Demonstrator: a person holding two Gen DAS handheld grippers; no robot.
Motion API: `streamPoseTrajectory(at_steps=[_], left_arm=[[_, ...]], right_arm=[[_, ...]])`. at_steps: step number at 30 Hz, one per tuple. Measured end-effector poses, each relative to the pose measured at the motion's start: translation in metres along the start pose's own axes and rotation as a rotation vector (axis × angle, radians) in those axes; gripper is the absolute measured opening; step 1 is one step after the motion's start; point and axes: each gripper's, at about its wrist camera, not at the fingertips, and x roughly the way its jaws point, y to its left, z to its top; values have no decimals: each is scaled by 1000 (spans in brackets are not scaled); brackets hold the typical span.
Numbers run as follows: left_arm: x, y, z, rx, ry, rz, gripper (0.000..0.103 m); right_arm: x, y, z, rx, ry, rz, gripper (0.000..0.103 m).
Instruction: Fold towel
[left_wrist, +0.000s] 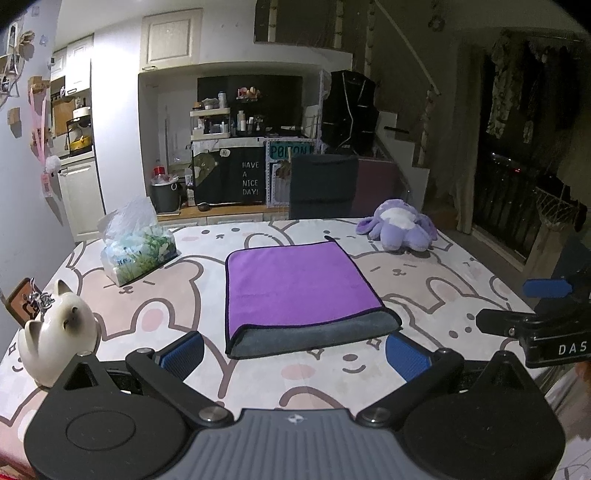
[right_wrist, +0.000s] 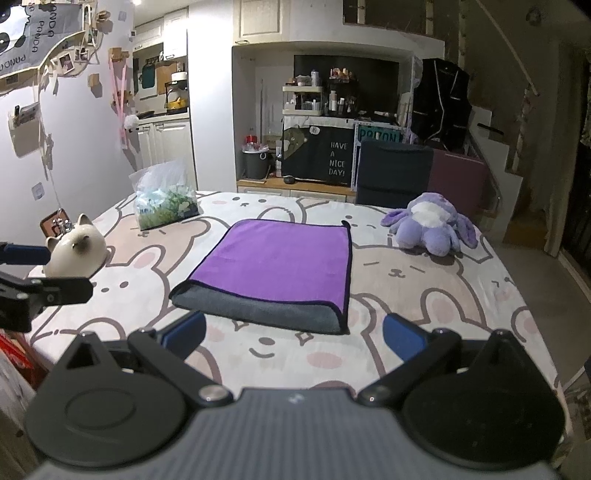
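A purple towel (left_wrist: 295, 284) lies folded on the bunny-print table (left_wrist: 443, 280), its grey underside showing along the near edge. It also shows in the right wrist view (right_wrist: 277, 266). My left gripper (left_wrist: 295, 354) is open and empty, hovering just short of the towel's near edge. My right gripper (right_wrist: 293, 338) is open and empty, also just short of that edge. The right gripper shows at the right of the left wrist view (left_wrist: 532, 310), and the left gripper shows at the left of the right wrist view (right_wrist: 33, 273).
A tissue pack (left_wrist: 136, 247) stands at the back left, a white cat figurine (left_wrist: 59, 332) at the near left, and a purple plush toy (left_wrist: 400, 225) at the back right. A dark chair (left_wrist: 323, 184) stands behind the table's far edge.
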Motion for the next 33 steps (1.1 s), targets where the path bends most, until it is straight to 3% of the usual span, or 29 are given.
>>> streamPoseTrajectory(at_steps=[8, 17, 22, 33], left_arm=[[5, 3, 21, 24, -21, 3, 103], [15, 8, 42, 53, -54, 2, 103], [26, 17, 55, 46, -75, 5, 103], [65, 41, 81, 5, -74, 46, 103]], right_arm=[[-5, -2, 12, -36, -41, 29, 103], [5, -10, 30, -58, -61, -22, 103], [13, -19, 38, -56, -86, 17, 103], [46, -36, 55, -25, -103, -18, 103]])
